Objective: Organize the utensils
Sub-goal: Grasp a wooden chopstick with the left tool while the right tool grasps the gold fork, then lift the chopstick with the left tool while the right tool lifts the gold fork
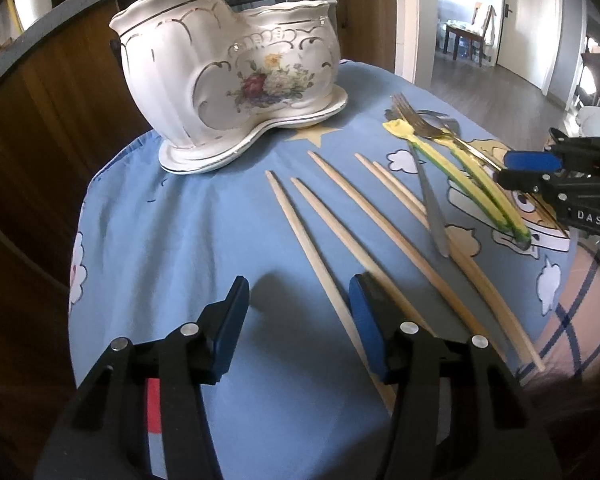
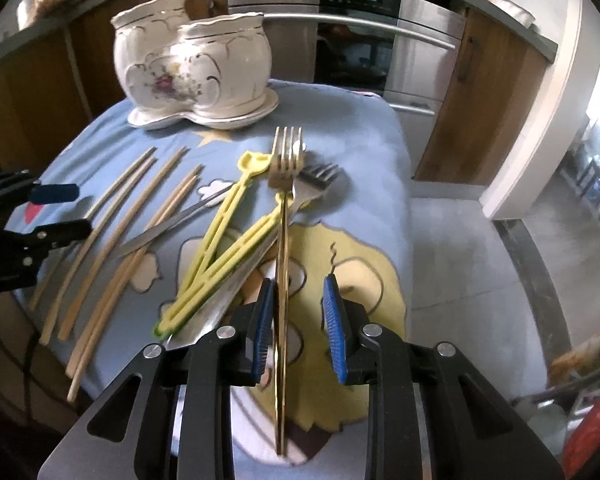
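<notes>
Mostly blue cartoon cloth (image 1: pixel 188 220) w/ chopsticks (image 1: pixel 364 208); wood cabinets (image 2: pixel 480 92) behind; left gripper (image 1: pixel 298 320) half-wide, empty; right gripper (image 2: pixel 298 320) narrow, fork (image 2: pixel 286 168) between.

"DAS" on right tongs (image 1: pixel 532 172)

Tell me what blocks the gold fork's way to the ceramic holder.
Nothing visible blocks it. The gold fork sits between the right gripper fingers, its tines pointing toward the ceramic holder. Only bare blue cloth lies between them; the yellow tongs and chopsticks lie off to the side.
</notes>
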`<state>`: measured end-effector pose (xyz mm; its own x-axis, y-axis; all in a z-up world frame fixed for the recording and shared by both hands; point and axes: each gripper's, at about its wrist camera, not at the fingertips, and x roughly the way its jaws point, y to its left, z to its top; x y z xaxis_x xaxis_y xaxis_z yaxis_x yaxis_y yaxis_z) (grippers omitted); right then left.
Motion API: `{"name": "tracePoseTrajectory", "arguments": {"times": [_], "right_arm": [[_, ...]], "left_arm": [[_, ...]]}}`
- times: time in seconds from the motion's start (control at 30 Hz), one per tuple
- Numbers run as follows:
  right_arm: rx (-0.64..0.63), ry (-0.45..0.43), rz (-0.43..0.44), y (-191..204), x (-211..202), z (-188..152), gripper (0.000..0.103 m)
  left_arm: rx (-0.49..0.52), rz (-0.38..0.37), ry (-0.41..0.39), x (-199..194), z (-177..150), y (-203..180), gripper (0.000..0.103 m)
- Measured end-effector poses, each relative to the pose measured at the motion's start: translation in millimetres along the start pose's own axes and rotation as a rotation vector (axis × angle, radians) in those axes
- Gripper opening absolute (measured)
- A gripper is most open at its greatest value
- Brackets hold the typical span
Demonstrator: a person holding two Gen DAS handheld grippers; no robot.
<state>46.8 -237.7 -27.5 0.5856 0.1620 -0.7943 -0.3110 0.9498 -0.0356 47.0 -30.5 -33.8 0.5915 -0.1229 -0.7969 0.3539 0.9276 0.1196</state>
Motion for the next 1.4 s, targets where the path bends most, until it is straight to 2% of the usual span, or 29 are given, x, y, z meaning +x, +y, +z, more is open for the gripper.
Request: {"name": "tracePoseTrajectory", "arguments": {"times": [0.2, 0.43, 0.5, 0.6, 0.63, 0.67, 1.1, 1.27, 1.4], "right_arm": [[-0.024, 0.007, -0.002, -2, 14, 16, 0.026], [-0.023, 0.033, 0.131, -12, 25, 27, 0.008], [-0.015, 0.027, 0.147, -13, 26, 26, 0.008], [-0.013, 0.011, 0.159, -14, 23, 22, 0.007], [-0.012, 0.007, 0.159, -14, 22, 21, 0.007], [-0.007, -0.007, 0.161, -15, 19, 19, 0.007], [0.04, -0.141, 0.202, -17, -11, 14, 0.007], [0.025, -0.063, 0.14, -15, -1, 13, 0.007], [0.027, -0.001, 0.134, -17, 6, 12, 0.008]], "left_arm": [[-0.01, 0.022, 0.023, 8, 9, 18, 0.044], [-0.013, -0.021, 0.036, 18, 20, 26, 0.04], [-0.032, -0.056, 0.043, 21, 24, 29, 0.034], [-0.039, -0.079, 0.045, 23, 27, 33, 0.02], [-0.034, -0.078, 0.045, 22, 27, 34, 0.01], [-0.031, -0.08, 0.047, 22, 27, 34, 0.007], [-0.031, -0.095, 0.024, 9, 10, 37, 0.006], [-0.037, -0.098, 0.022, 7, 6, 37, 0.006], [-0.029, -0.097, 0.021, 6, 0, 35, 0.006]]}}
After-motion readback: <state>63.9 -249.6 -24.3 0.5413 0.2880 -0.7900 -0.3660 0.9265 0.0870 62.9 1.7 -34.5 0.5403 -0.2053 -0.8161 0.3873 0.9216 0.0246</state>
